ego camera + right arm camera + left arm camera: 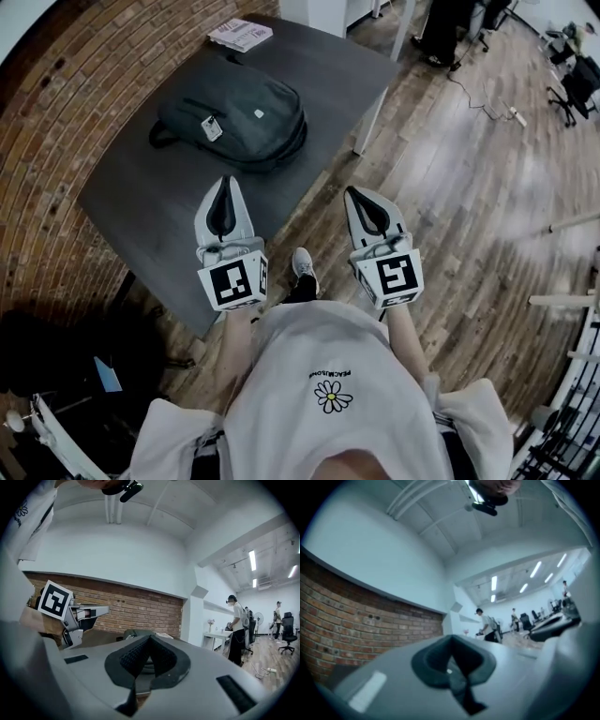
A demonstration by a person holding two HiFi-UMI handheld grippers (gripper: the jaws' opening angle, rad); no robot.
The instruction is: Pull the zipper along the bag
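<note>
– So where's the bag [234,117] sitting?
– Flat on the desk [141,187], lying crosswise to the person [328,375], well ahead of both pairs of jaws and a bit to their left.
– Anything gripped?
– No. The left gripper [225,183] and the right gripper [360,194] are both closed tight on nothing, held near the body. The left one is nearer the bag, I'd say; the right hangs over the floor [450,187]. A magazine [241,34] lies at the far corner.
</note>
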